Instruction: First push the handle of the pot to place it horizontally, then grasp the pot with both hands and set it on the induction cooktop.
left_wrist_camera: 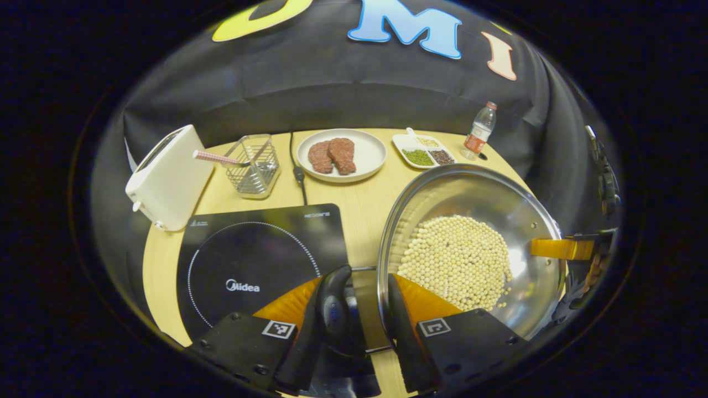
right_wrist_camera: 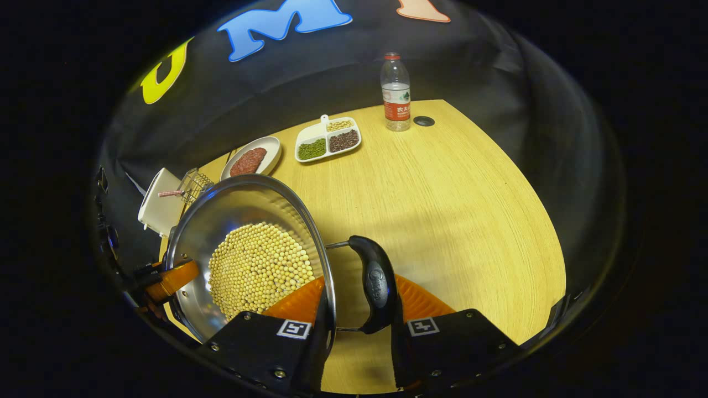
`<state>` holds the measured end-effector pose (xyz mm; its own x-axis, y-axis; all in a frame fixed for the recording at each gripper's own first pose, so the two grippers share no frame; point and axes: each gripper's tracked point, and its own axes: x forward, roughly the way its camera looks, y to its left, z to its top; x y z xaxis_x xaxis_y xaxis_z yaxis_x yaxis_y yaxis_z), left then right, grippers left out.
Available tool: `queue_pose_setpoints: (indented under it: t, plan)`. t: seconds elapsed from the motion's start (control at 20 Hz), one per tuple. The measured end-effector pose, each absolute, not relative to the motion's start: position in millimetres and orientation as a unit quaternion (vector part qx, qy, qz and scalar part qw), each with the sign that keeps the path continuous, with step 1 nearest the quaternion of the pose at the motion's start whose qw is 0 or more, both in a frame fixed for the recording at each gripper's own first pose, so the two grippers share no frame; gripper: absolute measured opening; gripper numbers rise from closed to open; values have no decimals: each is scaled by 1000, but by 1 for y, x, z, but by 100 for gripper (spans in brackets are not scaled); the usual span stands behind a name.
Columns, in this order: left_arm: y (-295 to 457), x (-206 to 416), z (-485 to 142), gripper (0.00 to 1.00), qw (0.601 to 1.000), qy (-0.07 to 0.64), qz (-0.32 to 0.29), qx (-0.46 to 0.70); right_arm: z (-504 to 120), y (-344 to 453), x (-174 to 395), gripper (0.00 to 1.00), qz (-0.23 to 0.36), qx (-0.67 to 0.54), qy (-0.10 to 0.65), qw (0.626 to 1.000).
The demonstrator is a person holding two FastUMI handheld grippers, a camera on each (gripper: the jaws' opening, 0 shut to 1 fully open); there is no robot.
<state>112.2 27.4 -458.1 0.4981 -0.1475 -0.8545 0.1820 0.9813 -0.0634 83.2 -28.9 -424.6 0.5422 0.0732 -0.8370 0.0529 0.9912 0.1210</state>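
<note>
A steel pot (left_wrist_camera: 470, 193) full of pale beans (left_wrist_camera: 456, 260) sits just right of the black induction cooktop (left_wrist_camera: 260, 260). My left gripper (left_wrist_camera: 355, 284) is shut over the pot's rim, one finger inside the bowl and the other outside the black side handle (left_wrist_camera: 336, 309). On the opposite side my right gripper (right_wrist_camera: 359, 301) is shut the same way around the other black handle (right_wrist_camera: 375, 282) and the rim of the pot (right_wrist_camera: 238, 204). Each gripper also appears across the pot from the other: the right gripper (left_wrist_camera: 564, 249) and the left gripper (right_wrist_camera: 171, 279). Whether the pot rests on the table is unclear.
A white toaster (left_wrist_camera: 166, 177) and a wire basket (left_wrist_camera: 253, 163) stand behind the cooktop. Further back are a plate of meat (left_wrist_camera: 341, 155), a divided dish of beans (left_wrist_camera: 425, 150) and a water bottle (left_wrist_camera: 480, 131). The wooden table (right_wrist_camera: 453, 210) stretches to the pot's right.
</note>
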Motion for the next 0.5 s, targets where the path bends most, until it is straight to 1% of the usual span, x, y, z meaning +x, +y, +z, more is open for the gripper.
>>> queue_pose_setpoints:
  t: [0.05,0.1,0.15,0.2,0.25,0.3,0.35,0.5]
  plan:
    - [34,111,-455,63,865,492,-93,17,-424,-25,83,48,7,66,478,876]
    - [40,110,-451,66,866,491,-93,17,-423,-21,83,48,8,67,478,876]
    - [47,110,-447,63,866,490,-93,18,-422,-17,82,48,8,68,477,876]
    - [54,109,-445,63,866,491,-92,17,-422,-14,82,48,8,67,477,876]
    - [61,109,-443,66,866,492,-91,16,-422,-12,80,48,7,67,477,876]
    - [69,109,-442,63,866,492,-90,16,-422,-9,80,48,7,68,477,876]
    - [76,109,-441,66,866,492,-89,16,-422,-5,79,48,7,68,478,876]
    - [94,104,-440,66,863,497,-87,15,-423,0,78,48,5,67,480,875]
